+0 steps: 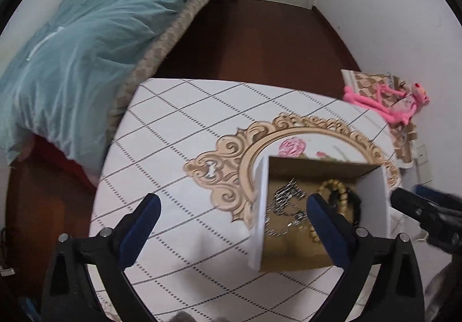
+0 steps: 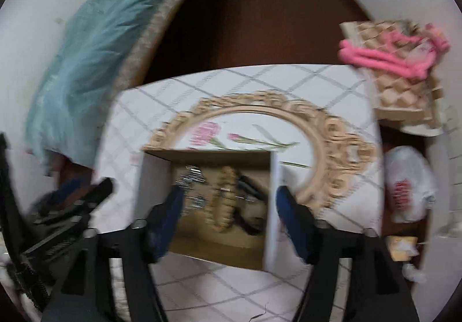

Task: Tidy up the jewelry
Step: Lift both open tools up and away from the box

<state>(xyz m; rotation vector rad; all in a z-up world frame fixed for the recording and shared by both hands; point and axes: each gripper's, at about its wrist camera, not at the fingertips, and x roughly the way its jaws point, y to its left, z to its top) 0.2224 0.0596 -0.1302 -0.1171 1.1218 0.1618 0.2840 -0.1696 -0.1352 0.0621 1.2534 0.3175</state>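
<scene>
Both your left claw (image 1: 234, 228) and right claw (image 2: 228, 218) stand apart, empty. Silver chain (image 1: 284, 200), beaded bracelet (image 1: 337, 192) already lie inside box (image 1: 372, 206); counter (image 1: 173, 134) appears cleared.

My fingers (image 1: 150, 212) carry dark blue pads on black frames. The tabletop (image 1: 179, 131) is white, crossed by a grey dotted diamond grid, with a tan scrolled oval frame print (image 1: 231, 154) around pink flowers (image 1: 291, 147). The box (image 1: 372, 192) is white outside, brown cardboard inside, holding a silver chain (image 1: 286, 197), pale gold beads (image 1: 337, 187) and a black band (image 1: 353, 200). The bed quilt (image 1: 86, 42) is teal; the plush toy (image 1: 384, 104) is bright pink.
</scene>
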